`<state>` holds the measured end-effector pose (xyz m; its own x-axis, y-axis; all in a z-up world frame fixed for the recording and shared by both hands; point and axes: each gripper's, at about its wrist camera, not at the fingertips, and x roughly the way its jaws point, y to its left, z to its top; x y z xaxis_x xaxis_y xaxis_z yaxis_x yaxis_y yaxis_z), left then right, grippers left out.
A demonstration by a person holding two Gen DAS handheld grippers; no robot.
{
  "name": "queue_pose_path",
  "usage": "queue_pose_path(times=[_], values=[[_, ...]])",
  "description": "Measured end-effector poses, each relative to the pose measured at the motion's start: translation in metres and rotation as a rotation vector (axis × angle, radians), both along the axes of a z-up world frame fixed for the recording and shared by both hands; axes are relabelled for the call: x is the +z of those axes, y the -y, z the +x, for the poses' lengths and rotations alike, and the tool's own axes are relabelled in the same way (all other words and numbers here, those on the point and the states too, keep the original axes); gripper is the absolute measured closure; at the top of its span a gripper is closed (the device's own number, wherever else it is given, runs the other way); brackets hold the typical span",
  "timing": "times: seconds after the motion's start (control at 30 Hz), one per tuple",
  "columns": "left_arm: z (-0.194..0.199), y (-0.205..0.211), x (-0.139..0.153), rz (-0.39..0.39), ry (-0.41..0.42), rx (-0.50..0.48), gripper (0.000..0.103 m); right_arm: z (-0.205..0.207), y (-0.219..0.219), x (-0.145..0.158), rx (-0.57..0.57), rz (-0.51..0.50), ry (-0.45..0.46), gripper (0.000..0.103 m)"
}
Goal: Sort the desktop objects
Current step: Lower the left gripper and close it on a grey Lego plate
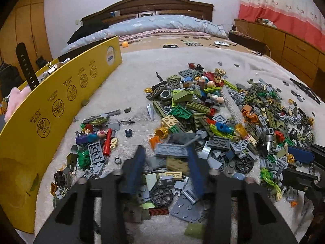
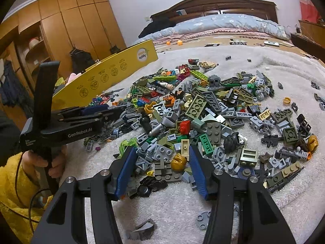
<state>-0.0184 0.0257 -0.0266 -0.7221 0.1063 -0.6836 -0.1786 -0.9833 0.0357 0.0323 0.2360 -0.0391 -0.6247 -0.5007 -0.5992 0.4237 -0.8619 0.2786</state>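
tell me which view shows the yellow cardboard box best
The left wrist view. The yellow cardboard box runs large along the left edge there, its printed circle icons clear. The right wrist view shows the same box smaller and farther off, partly hidden behind the left gripper.

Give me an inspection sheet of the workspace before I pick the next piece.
Surface: pale fluffy blanket spread over a bed.
Job's things: big mixed pile of small plastic building bricks; smaller cluster beside the yellow cardboard box panel.
Clutter: two orange balls and cards farther up the bed.
Grippers: left gripper low over the pile, blurred, a grey plate brick between its tips, grip unclear; right gripper open around a gold piece.
Cables: a thin dark cable by the yellow sleeve.
Surroundings: wooden headboard, wardrobe, quilt, pink curtain.
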Motion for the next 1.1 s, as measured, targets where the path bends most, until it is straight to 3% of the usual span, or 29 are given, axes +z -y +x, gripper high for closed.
queue_pose_path(times=[0.2,0.33,0.47,0.5,0.53,0.57,0.9,0.97,1.03,1.1], values=[[-0.002,0.004,0.001,0.015,0.004,0.005,0.071,0.0,0.0,0.0,0.0,0.001,0.0,0.049],[-0.001,0.006,0.002,-0.016,-0.009,0.018,0.056,0.0,0.0,0.0,0.0,0.0,0.0,0.049],[-0.005,0.007,0.001,-0.021,-0.008,0.003,0.056,0.0,0.0,0.0,0.0,0.0,0.0,0.049],[-0.005,0.006,0.001,-0.022,-0.009,-0.008,0.057,0.0,0.0,0.0,0.0,0.001,0.001,0.049],[-0.005,0.004,0.001,-0.022,-0.012,-0.021,0.07,0.0,0.0,0.0,0.0,0.0,0.002,0.049],[-0.005,0.003,0.001,-0.02,-0.012,-0.03,0.072,0.0,0.0,0.0,-0.001,-0.001,0.004,0.049],[0.008,0.02,0.016,0.052,-0.031,-0.003,0.073,-0.001,0.003,0.011,-0.014,-0.028,0.036,0.049],[0.01,0.025,0.017,0.056,-0.032,0.007,0.073,0.001,0.007,0.016,-0.019,-0.03,0.019,0.053],[0.013,0.029,0.018,0.067,-0.032,0.012,0.073,0.003,0.012,0.02,-0.021,-0.021,-0.004,0.064],[0.016,0.032,0.018,0.074,-0.031,0.013,0.073,0.002,0.017,0.025,-0.009,-0.018,-0.017,0.065]])
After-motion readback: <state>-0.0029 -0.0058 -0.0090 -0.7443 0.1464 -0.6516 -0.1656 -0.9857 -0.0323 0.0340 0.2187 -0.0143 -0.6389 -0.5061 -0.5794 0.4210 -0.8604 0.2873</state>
